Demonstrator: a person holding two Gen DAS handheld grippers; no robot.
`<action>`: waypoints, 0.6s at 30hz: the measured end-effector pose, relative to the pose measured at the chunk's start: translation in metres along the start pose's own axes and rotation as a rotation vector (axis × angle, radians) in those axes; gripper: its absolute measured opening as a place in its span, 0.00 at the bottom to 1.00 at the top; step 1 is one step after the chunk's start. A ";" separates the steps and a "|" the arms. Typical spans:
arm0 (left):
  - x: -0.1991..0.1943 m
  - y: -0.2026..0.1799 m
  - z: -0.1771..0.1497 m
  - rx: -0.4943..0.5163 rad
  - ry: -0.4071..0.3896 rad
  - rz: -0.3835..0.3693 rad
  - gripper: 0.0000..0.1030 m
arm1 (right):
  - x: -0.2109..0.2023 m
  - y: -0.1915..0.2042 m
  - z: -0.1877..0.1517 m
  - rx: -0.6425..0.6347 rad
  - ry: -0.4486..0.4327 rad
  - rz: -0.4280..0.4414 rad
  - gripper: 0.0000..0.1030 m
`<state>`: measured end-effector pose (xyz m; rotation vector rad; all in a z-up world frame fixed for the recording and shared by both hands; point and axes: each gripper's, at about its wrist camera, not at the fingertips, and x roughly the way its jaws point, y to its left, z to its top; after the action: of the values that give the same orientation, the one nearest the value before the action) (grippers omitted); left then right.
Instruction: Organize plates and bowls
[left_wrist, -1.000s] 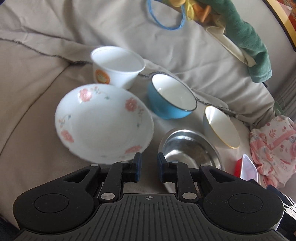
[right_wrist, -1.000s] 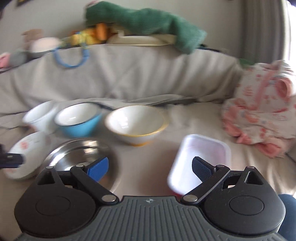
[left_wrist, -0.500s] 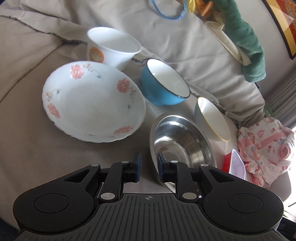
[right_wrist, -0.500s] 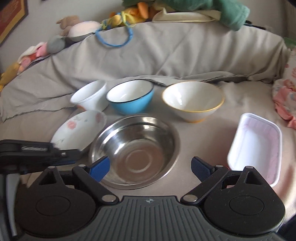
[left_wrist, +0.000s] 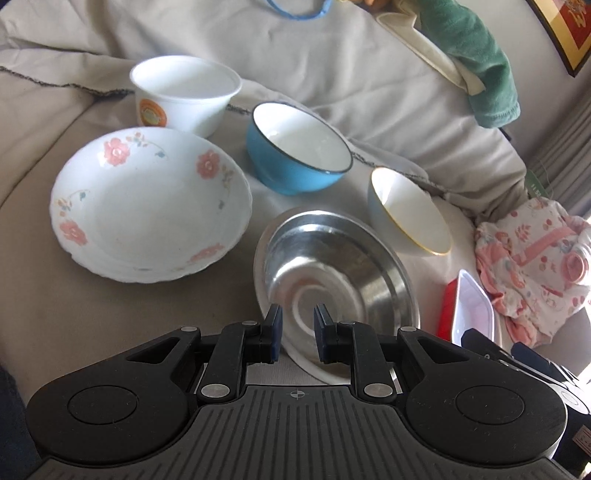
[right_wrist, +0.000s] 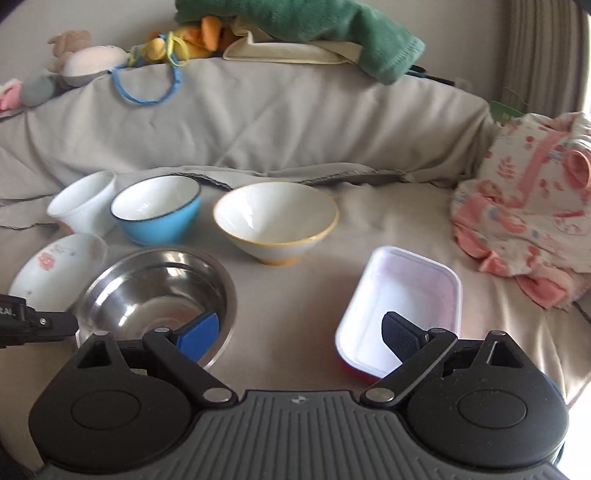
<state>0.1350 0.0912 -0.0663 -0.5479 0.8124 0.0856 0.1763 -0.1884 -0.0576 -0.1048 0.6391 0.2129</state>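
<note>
Beige sheeting is covering a soft couch-like surface that is carrying all the dishes.

Left wrist view: the left tongs are sitting at the near rim of the steel bowl, and the rim is passing between the two pads. The gap is narrow but has widened slightly against half a second ago, and the tongs have advanced onto the rim; no firm pinch is visible yet. The floral plate is lying just left of the bowl, with the white cup, blue bowl and yellow-rimmed bowl behind. The red tray is lying at the right.

Right wrist view: the right tongs are spread wide and empty, hovering between the steel bowl and the red tray. The view has shifted rightward since half a second ago.

Judgement: a rim grasp on the steel bowl is being set up, probably for stacking; nothing is stacked yet.
</note>
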 end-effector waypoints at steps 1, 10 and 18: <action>0.000 0.002 -0.001 -0.004 0.000 0.004 0.21 | -0.001 0.002 -0.001 0.001 -0.002 0.003 0.93; -0.003 0.026 0.004 -0.066 -0.021 -0.002 0.21 | 0.002 0.031 0.006 -0.100 -0.019 0.186 0.93; 0.018 0.029 0.016 -0.050 0.016 -0.004 0.21 | 0.042 0.020 0.028 -0.078 0.044 0.263 0.93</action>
<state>0.1501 0.1211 -0.0830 -0.5976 0.8263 0.0978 0.2209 -0.1575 -0.0610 -0.1003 0.6877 0.4903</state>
